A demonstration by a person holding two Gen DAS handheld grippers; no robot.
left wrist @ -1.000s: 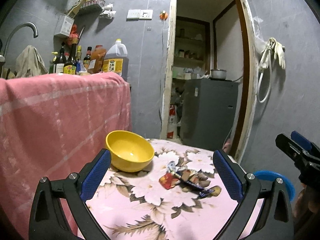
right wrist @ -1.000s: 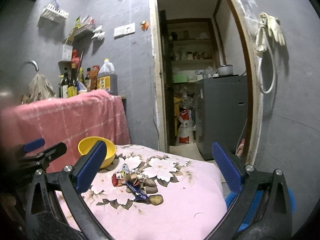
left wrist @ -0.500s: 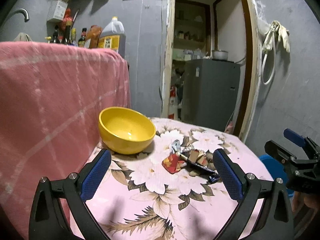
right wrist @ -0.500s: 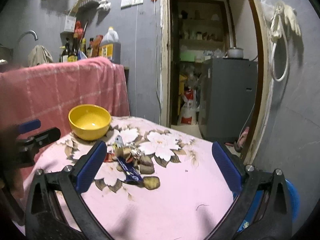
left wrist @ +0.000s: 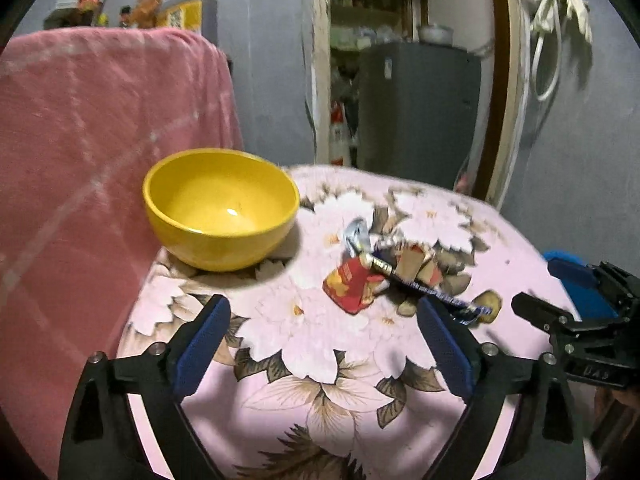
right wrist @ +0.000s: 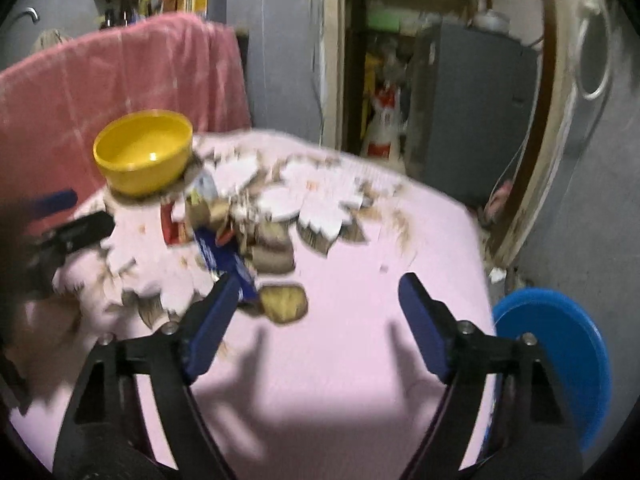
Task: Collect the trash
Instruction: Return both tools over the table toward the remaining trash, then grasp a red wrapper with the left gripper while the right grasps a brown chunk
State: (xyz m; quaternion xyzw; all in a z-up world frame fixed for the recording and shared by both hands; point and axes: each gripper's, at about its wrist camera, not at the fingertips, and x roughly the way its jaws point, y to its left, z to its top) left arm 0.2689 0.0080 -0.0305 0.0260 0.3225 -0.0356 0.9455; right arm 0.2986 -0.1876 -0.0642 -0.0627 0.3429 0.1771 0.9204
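1. Fingers of the left gripper [left wrist: 322, 342] stand wide apart with nothing between them; they have just been closing a little. They hang over the near part of the worktop [left wrist: 304, 412], short of the trash.
2. Fingers of the right gripper [right wrist: 316, 322] are also spread with nothing held, and have likewise just been narrowing. Its left fingertip [right wrist: 224, 292] sits in front of the end of the blue wrapper [right wrist: 228, 260]; whether it touches I cannot tell, the view is blurred.
3. Trash: a small heap of wrappers [left wrist: 394, 276] lies near the middle of the worktop on a pink flowered cloth. A red packet [left wrist: 352, 286] is at the heap's left, a long blue wrapper [left wrist: 444, 300] runs toward the right, and brown scraps [left wrist: 416, 266] sit behind.
4. A yellow bowl [left wrist: 220, 208] stands upright just left of the heap, apart from it, and looks empty.
5. Pink cloth [left wrist: 100, 128] is draped over a higher surface behind the bowl.
6. A blue round bin [right wrist: 560, 360] sits beside the worktop's right edge, lower down.
7. The right gripper shows at the right edge of the left wrist view, the left gripper at the left edge of the right wrist view.
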